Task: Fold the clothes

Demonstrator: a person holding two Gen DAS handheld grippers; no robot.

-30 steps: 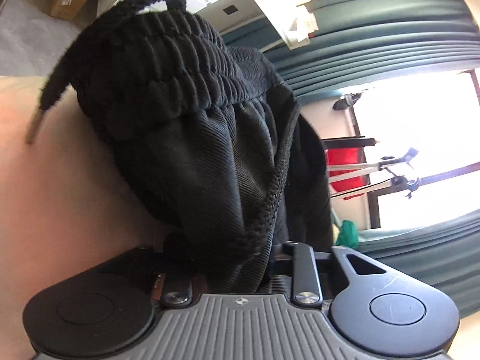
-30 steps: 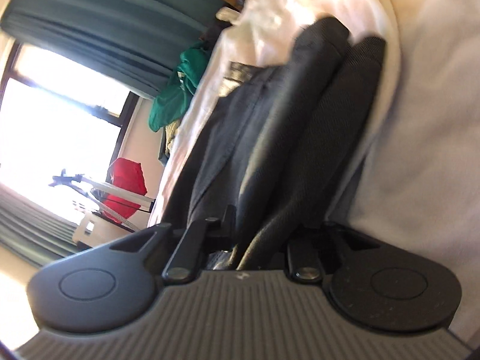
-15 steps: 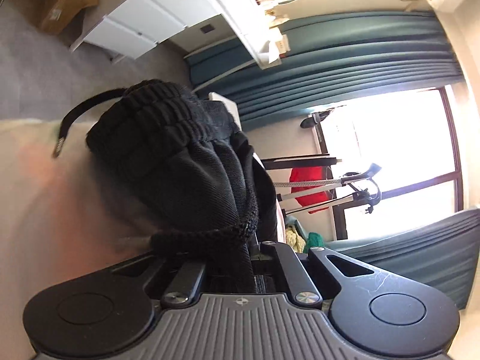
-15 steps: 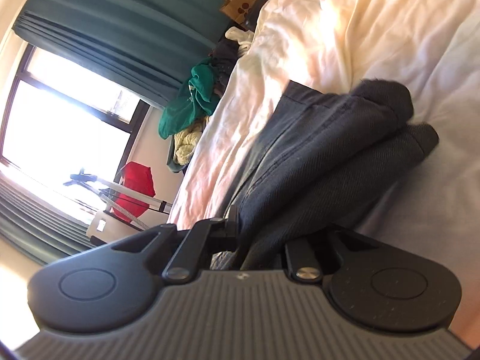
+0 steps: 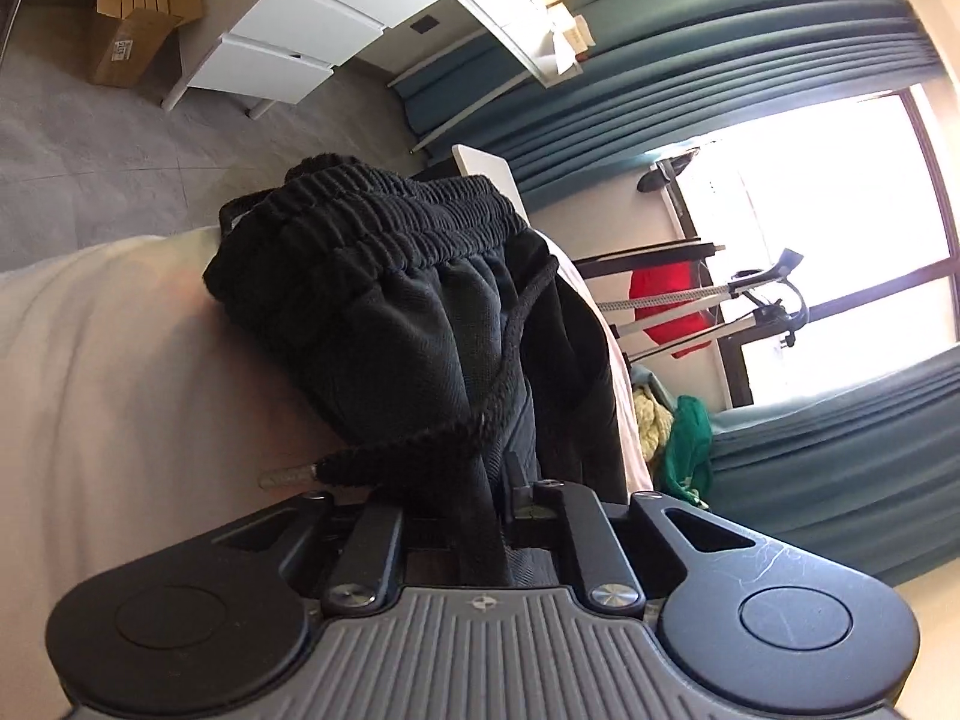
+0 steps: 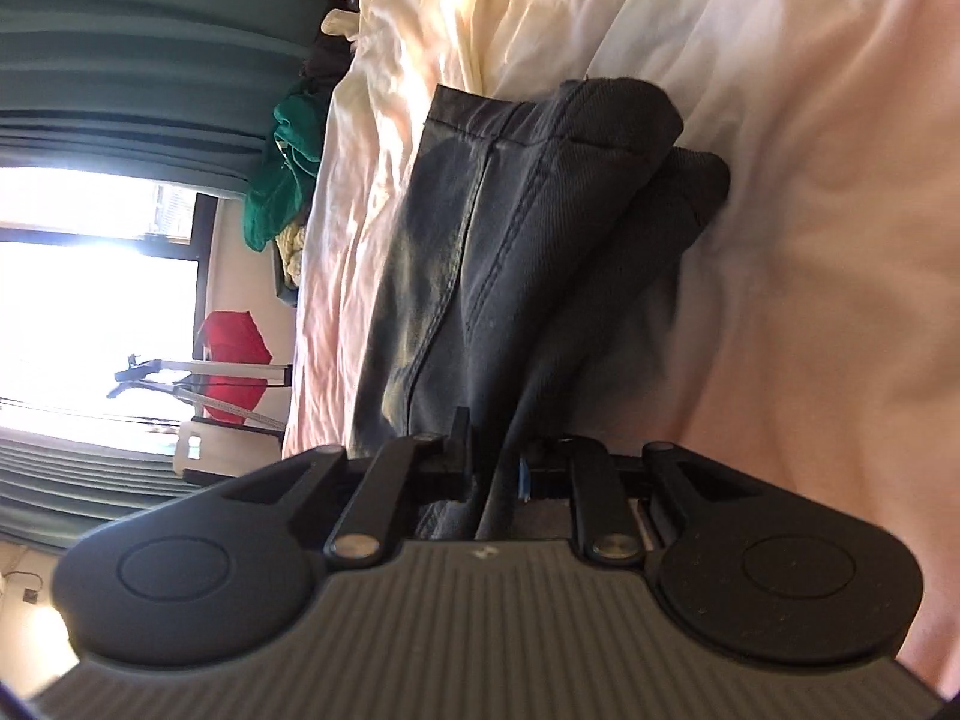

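The left gripper (image 5: pixel 480 516) has its fingers pinched on a fold of the black pants (image 5: pixel 420 324) near the gathered waistband (image 5: pixel 384 222), the jaws easing apart with cloth still between them, and a drawstring (image 5: pixel 480 420) trails across the fabric. The right gripper (image 6: pixel 498 468) likewise grips the grey-black leg end of the pants (image 6: pixel 528 240), its jaws opening around the cloth. The garment lies bunched on the pale bed (image 6: pixel 810 240), beside teal curtains (image 5: pixel 750 48).
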